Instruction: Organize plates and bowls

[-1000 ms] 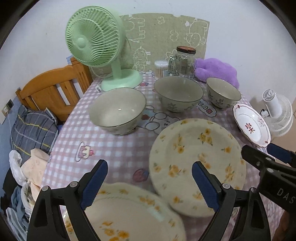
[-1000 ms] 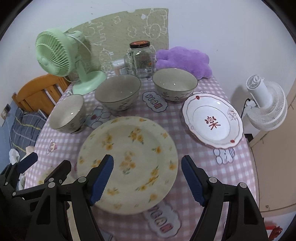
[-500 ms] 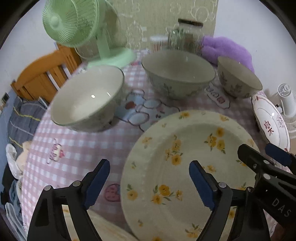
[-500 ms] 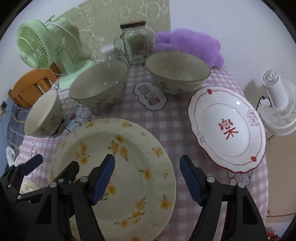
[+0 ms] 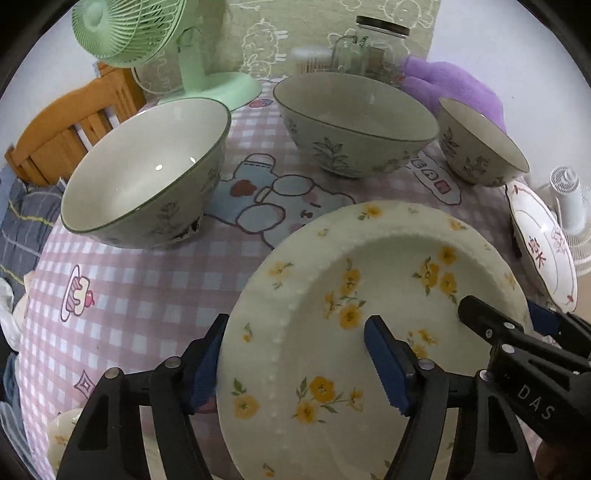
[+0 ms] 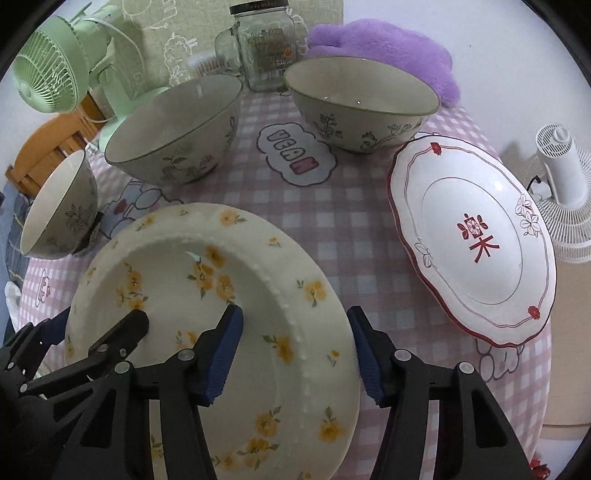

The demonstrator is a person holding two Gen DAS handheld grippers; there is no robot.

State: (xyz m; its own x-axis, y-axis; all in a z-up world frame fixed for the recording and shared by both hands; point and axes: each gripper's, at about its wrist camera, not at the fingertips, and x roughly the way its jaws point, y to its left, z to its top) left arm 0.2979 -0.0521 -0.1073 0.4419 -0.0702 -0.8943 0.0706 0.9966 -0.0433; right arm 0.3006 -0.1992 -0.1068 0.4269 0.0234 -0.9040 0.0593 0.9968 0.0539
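Observation:
A cream plate with yellow flowers (image 5: 388, 280) lies on the checked tablecloth (image 5: 155, 295), close under both grippers. My left gripper (image 5: 295, 323) straddles the plate's left rim, one finger outside the edge and the other over the well. Its jaws are closing, and the pads do not press on the rim. My right gripper (image 6: 294, 314) straddles the right rim of the same plate (image 6: 207, 280) in the same way, jaws closing, pads apart from it. Three green-rimmed bowls (image 5: 147, 177) (image 5: 354, 122) (image 5: 480, 147) stand behind. A white plate with red trim (image 6: 476, 236) lies to the right.
A second flowered plate (image 5: 55, 439) peeks in at the near left corner. At the back stand a green fan (image 5: 147, 33), a glass jar (image 6: 266, 44) and a purple plush (image 6: 388, 48). A wooden chair (image 5: 66, 129) stands left and a white fan (image 6: 565, 184) right, both off the table.
Both grippers came down and forward onto the flowered plate, which now fills the lower view. Their jaws have narrowed, and each pair now brackets a rim of that plate.

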